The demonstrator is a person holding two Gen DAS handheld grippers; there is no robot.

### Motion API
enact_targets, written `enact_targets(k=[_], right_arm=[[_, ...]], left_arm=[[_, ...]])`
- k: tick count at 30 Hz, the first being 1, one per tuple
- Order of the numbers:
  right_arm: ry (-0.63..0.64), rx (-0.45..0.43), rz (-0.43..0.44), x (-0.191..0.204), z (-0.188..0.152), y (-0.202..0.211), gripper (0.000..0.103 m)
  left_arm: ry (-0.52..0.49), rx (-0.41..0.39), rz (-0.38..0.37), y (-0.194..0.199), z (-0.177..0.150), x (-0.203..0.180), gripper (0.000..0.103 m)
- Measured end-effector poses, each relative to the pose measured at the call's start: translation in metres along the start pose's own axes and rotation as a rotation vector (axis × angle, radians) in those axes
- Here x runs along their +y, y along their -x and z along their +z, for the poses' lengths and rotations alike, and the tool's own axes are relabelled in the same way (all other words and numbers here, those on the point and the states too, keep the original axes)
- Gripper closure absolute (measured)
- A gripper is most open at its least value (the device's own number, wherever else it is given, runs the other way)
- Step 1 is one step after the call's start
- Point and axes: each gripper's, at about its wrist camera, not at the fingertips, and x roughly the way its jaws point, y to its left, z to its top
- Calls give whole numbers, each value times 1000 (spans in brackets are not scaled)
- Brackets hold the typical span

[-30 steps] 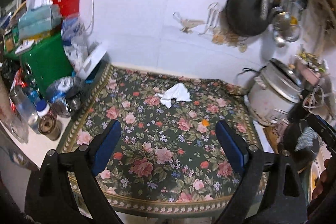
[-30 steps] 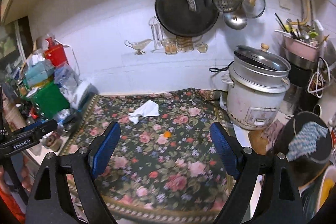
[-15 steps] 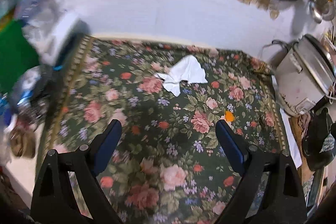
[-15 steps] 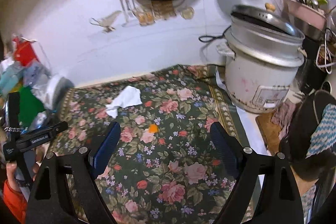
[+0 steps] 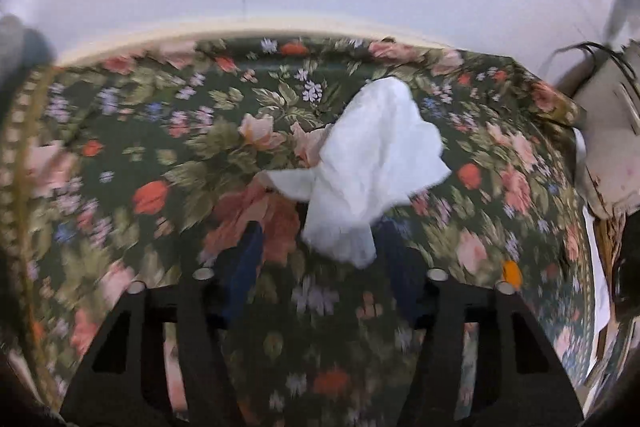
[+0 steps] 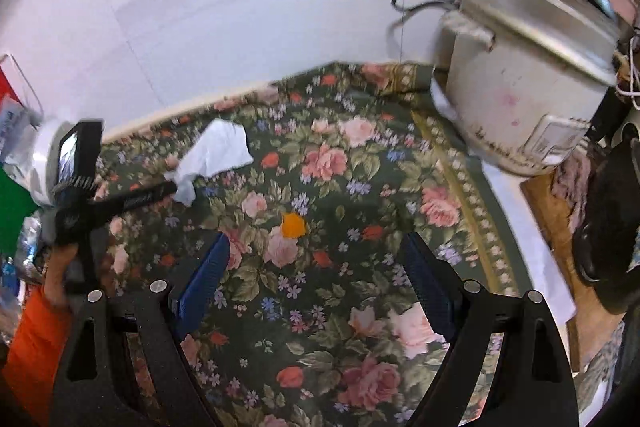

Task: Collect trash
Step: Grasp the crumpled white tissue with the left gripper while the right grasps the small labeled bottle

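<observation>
On the floral tablecloth [image 6: 360,187], toward its rear edge near the white tiled wall [image 6: 240,27], lies a crumpled white tissue [image 5: 372,163]. The left gripper [image 5: 320,239] points steeply down at it, and the lower tip of the tissue sits between the two blue pads [image 5: 244,267]. The jaws are closing; the pads do not yet press on the tissue. This view is motion-blurred, so actual contact cannot be confirmed.

In the right wrist view, the same tissue [image 6: 218,153] appears at the left of the cloth, with the left gripper [image 6: 176,187] reaching its lower end. A hand with an orange sleeve [image 6: 36,339] carries that tool.

The right gripper [image 6: 316,255] hangs above the cloth with its jaws spread wide and nothing between them. A small orange scrap [image 6: 293,225] lies on the cloth just ahead of it, apart from the tissue. A white rice cooker [image 6: 528,75] stands at the right edge of the cloth.
</observation>
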Motion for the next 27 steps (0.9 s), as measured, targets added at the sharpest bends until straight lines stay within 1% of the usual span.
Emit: enact_targets(k=[1, 2, 3, 4, 5, 6, 9, 12, 14, 18, 21, 23, 24, 27], right_arm=[[4, 15, -3, 2, 0, -7, 18], [12, 33, -7, 5, 1, -14, 18], [18, 41, -11, 8, 2, -20, 18], [25, 48, -15, 10, 3, -25, 18], [31, 54, -18, 12, 5, -29, 18], [38, 59, -17, 15, 7, -33, 18], [51, 58, -3, 24, 15, -41, 18], [66, 50, 20, 34, 25, -48, 18], [81, 44, 32, 40, 31, -52, 18], [115, 43, 60, 57, 45, -67, 18], [134, 32, 91, 72, 57, -80, 18], [135, 28, 127, 84, 69, -96, 18], [129, 29, 142, 89, 74, -104, 18], [104, 41, 160, 106, 89, -135, 18]], left_arm=[[8, 5, -15, -7, 3, 1, 54], [13, 9, -30, -14, 6, 3, 58], [16, 14, -44, -19, 7, 3, 68], [12, 2, -54, -22, 8, 2, 72], [6, -2, -68, -23, 9, 1, 88], [6, 10, -83, -24, 9, 1, 97], [24, -5, -86, -16, 7, 5, 98], [40, -65, -100, 16, 0, 14, 99], [51, -112, -92, 41, -7, 24, 99], [97, -204, -36, 91, -22, 52, 99], [138, -246, 27, 115, -28, 74, 99], [151, -263, 85, 123, -33, 87, 99], [156, -268, 103, 125, -35, 91, 99], [184, -266, 128, 126, -42, 107, 99]])
